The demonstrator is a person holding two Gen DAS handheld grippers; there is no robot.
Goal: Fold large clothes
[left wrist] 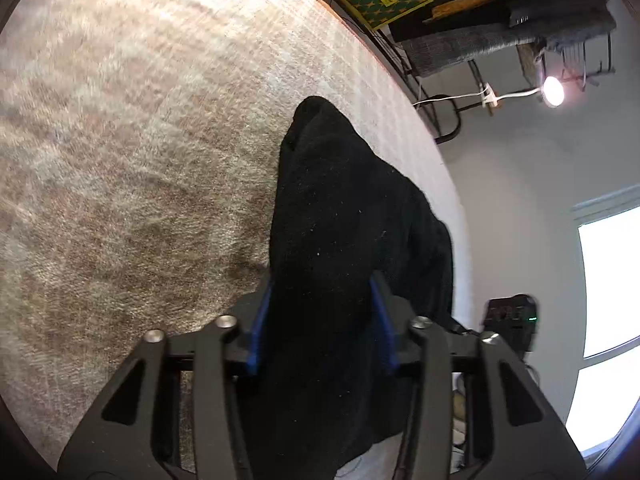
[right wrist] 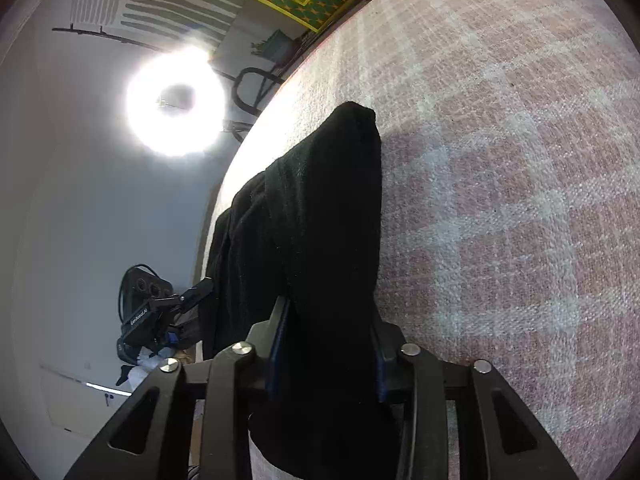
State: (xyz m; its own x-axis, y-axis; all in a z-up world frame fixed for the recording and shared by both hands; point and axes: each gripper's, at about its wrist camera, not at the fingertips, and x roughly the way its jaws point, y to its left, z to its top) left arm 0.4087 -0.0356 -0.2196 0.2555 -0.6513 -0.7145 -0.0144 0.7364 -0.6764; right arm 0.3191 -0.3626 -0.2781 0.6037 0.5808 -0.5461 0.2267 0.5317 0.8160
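Your left gripper [left wrist: 322,304] is clamped on a thick bunch of the black garment [left wrist: 340,216], its blue pads pressing the cloth from both sides. Your right gripper [right wrist: 330,332] bites the same black garment [right wrist: 320,208] the same way. From each set of tongs the fabric runs forward and ends in a raised corner over the checked pinkish cloth [right wrist: 500,200] lying beyond and below them.

A checked pinkish carpet [right wrist: 520,160] meets grey walls [left wrist: 520,184], lit by a ring light [right wrist: 175,101] and a bright window [left wrist: 612,280].
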